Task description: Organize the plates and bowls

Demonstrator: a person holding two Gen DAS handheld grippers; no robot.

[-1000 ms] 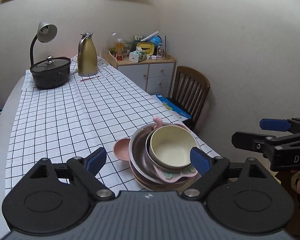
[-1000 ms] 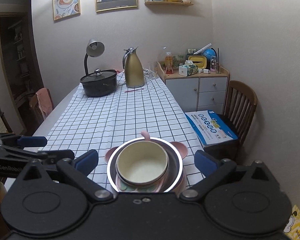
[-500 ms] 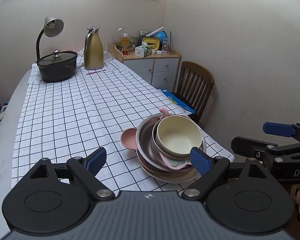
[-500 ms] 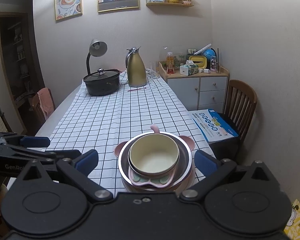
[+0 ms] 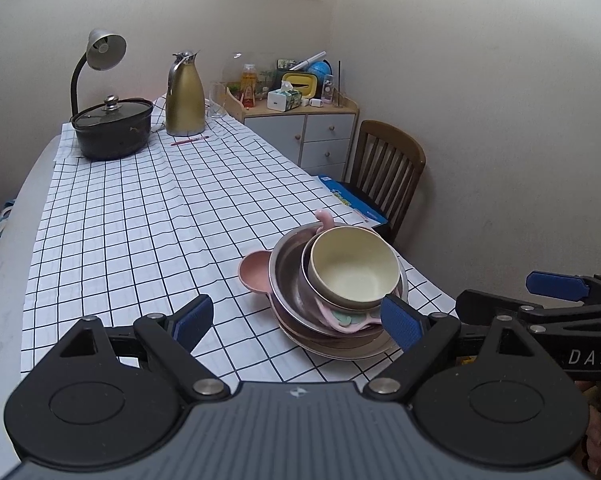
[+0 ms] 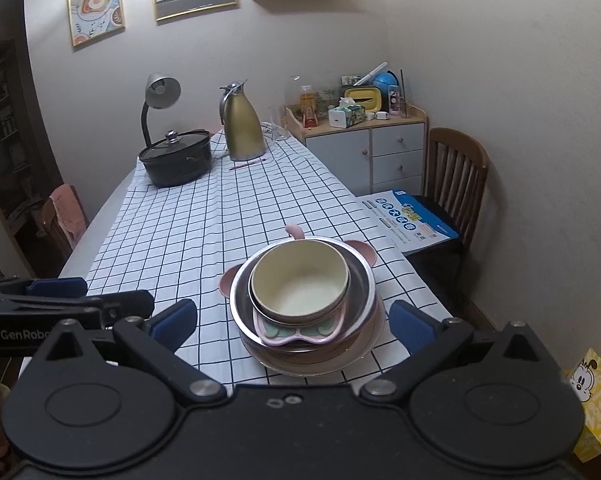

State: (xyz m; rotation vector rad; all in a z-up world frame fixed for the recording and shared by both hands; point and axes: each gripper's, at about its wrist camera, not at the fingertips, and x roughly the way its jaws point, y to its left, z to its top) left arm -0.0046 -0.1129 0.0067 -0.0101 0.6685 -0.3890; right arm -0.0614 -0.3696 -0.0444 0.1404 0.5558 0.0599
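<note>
All the dishes are gathered in one pile near the near right corner of the bench (image 6: pixel 180 240). A cream bowl (image 6: pixel 299 280) is nested in a steel bowl (image 6: pixel 360 280), with a pink animal-shaped dish (image 6: pixel 300 332) under it; these sit in a wider steel basin, which rests on a pink eared plate (image 5: pixel 254 270) and a flat plate (image 6: pixel 312 364) at the bottom. The pile looks slightly tilted and unevenly nested.

The left gripper (image 5: pixel 296 320) and the right gripper (image 6: pixel 294 322) are both held spread wide with nothing between the fingers, short of the pile and aimed at it, the right one straddling it in view.

The scene would fit either a mixed pile about to be sorted by kind, or a stack just completed and let go. Which of the two it is cannot be settled, so no particular move is called for by the pictures alone.

"GenRobo", cut off, is read on the left gripper's body in the right wrist view, and "DAS" on the right gripper's in the left wrist view. "BOBDOG" is printed on a yellow bag (image 6: pixel 592 396) by the floor. The blue-and-white leaflet (image 6: pixel 408 220) on the chair carries writing too small to be read.
</note>
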